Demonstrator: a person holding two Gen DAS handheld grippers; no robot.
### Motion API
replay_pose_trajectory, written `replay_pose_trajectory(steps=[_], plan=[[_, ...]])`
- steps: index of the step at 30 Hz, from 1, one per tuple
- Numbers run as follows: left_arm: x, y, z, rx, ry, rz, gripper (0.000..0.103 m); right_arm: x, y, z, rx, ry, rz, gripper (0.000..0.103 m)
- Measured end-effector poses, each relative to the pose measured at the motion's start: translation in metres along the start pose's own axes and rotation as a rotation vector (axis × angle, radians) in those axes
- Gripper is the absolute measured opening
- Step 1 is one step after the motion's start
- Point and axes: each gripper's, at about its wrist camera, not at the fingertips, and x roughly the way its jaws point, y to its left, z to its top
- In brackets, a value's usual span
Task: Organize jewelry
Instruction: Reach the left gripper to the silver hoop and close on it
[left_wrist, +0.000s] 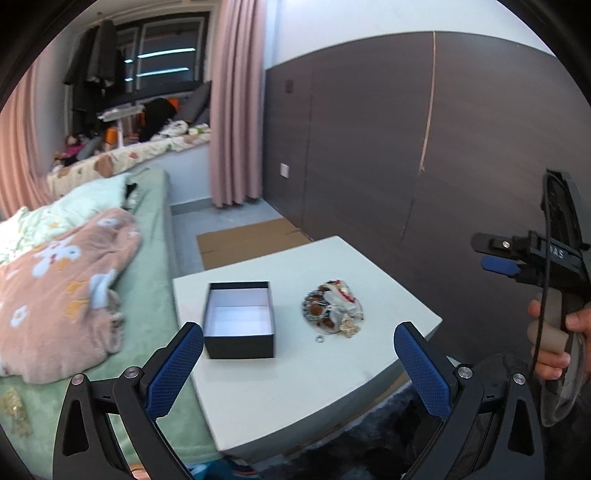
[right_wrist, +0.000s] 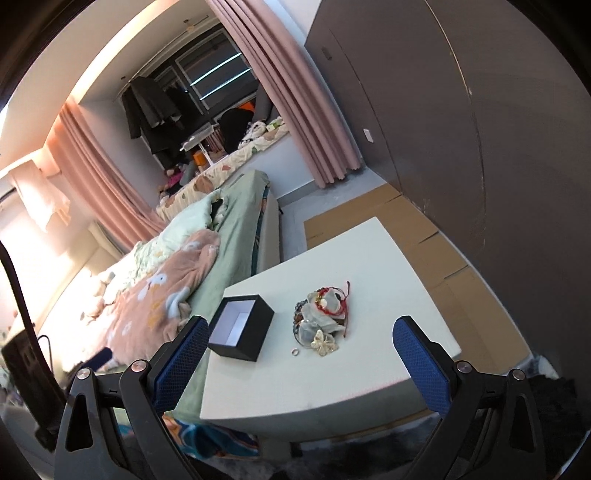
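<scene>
The jewelry pile is a tangle; single pieces are hard to separate, though dark beads, a red cord bracelet, pale gauze pouches and a gold butterfly-shaped piece are distinguishable. It sits mid-table on the white table, right of the open black box, whose white interior is bare. A small ring lies apart, just in front of the pile. Lettering on the right gripper's body reads partly "AS", the rest cut off. Left gripper and right gripper both spread wide, grasping nothing, above the table's near edge.
</scene>
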Motion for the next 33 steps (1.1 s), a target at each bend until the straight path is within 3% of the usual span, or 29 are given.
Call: replay_pose_trajectory(steps=[6, 17, 23, 33], plan=[[0.039, -0.013, 0.007, 0.022, 0.044, -0.040, 0.094, 0.032, -0.008, 0.015, 0.025, 0.054, 0.001, 0.101], [0.123, -0.018, 0.001, 0.029, 0.212, -0.095, 0.049, 0.083, -0.033, 0.017, 0.084, 0.128, -0.004, 0.101], [0.162, -0.023, -0.012, 0.030, 0.292, -0.110, 0.032, 0.104, -0.060, 0.005, 0.150, 0.158, -0.044, 0.101], [0.214, -0.013, -0.027, -0.063, 0.367, -0.114, 0.028, 0.126, -0.074, 0.001, 0.173, 0.187, -0.090, 0.099]])
